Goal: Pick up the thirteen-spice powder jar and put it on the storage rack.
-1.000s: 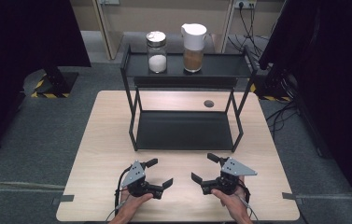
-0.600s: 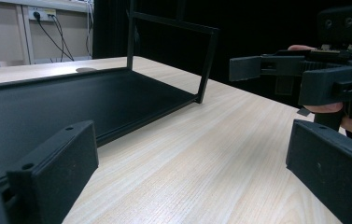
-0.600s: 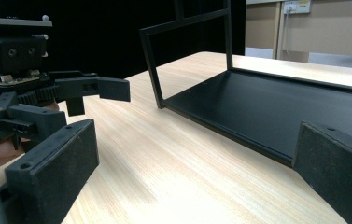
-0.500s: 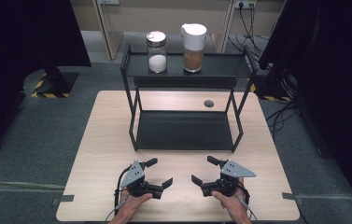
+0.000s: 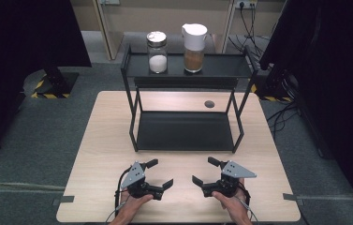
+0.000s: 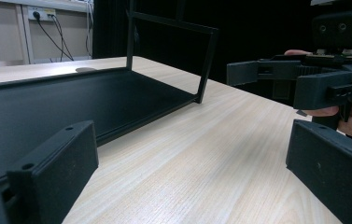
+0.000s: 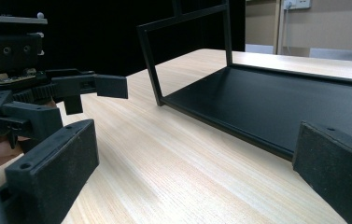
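A: What lies nearest the tools?
B: The black two-tier rack [image 5: 186,129], standing mid-table; its lower tray [image 6: 47,100] is bare and sits just beyond both pairs of jaws.

A: And on its upper shelf?
B: A glass jar of white powder [image 5: 157,52] at left and a white-lidded jar of brown grains [image 5: 194,41] at right, side by side, upright, apart.

A: State of the tongs?
B: The left gripper [image 5: 161,174] and right gripper [image 5: 202,171] both rest near the table's near edge, jaws spread wide, holding nothing. They face each other, well short of the rack.

A: Which step is this?
B: By judgement, the start: hands poised, nothing reached for yet.

A: What does the next move call for?
B: Probably a lift and forward reach over the rack's front rail to the upper shelf, jaws kept released until they straddle a jar's body, then a level closing so the jar stays upright.
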